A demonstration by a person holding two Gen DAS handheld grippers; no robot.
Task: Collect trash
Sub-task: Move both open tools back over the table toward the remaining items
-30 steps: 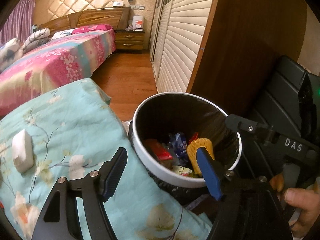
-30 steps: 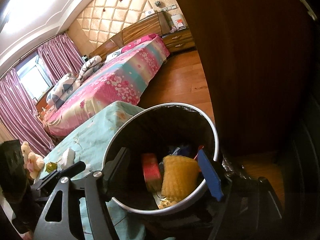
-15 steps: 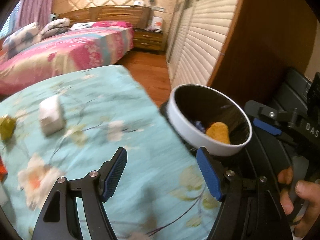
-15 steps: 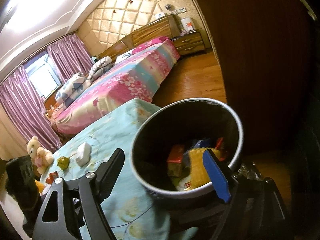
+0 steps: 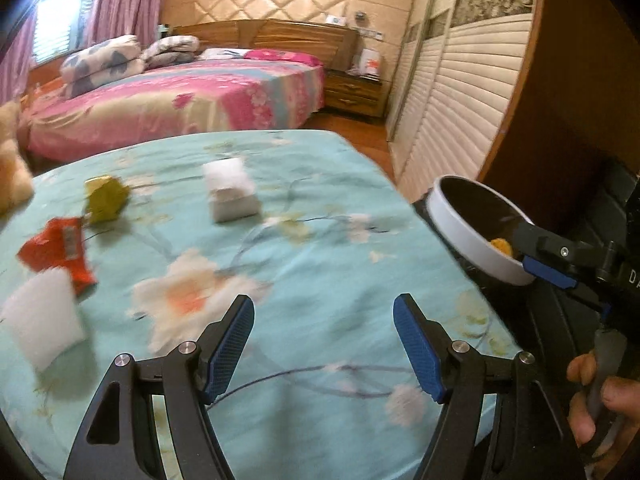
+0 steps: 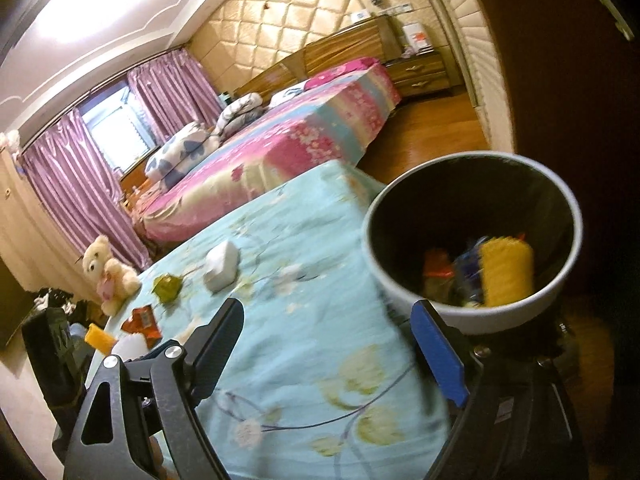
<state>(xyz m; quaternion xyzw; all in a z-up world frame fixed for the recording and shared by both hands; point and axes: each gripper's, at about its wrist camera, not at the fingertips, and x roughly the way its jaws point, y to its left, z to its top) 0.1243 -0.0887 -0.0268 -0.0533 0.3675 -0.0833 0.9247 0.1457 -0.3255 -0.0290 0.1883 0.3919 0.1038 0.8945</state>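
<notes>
The left gripper point(image 5: 323, 342) and the right gripper point(image 6: 328, 338) are both spread wide with nothing between their fingers, hovering over the near edge of the flowered sheet point(image 5: 320, 248). On that sheet, nearest, lies a white pad point(image 5: 42, 322), touching a red wrapper point(image 5: 60, 249) behind it; further back sit a green wrapper point(image 5: 105, 198) and a white tissue pack point(image 5: 231, 190). Off the sheet's right edge stands the bin point(image 6: 472, 314), with a yellow sponge point(image 6: 507, 272) and other wrappers inside. Beyond the sheet is a pink bed point(image 5: 180, 100).
</notes>
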